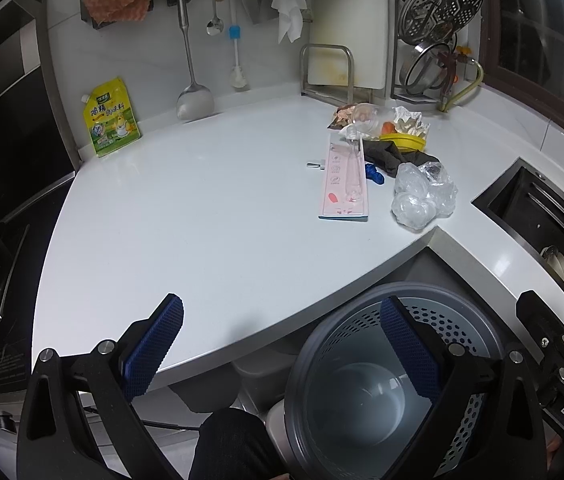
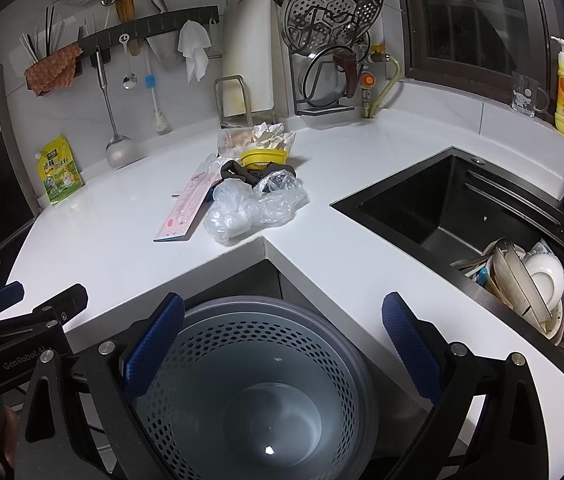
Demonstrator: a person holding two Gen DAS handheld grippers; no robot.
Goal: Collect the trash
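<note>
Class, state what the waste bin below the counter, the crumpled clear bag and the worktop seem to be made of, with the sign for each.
Waste bin: likely matte grey plastic; moulded hexagonal holes.
Crumpled clear bag: thin glossy plastic film; see-through, creased.
Worktop: smooth white stone or composite, unclear which; soft reflections.

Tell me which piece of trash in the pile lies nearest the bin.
The crumpled clear plastic bag, at the counter's front corner just above the bin. The pink card, dark cloth and yellow lid lie farther back.
</note>
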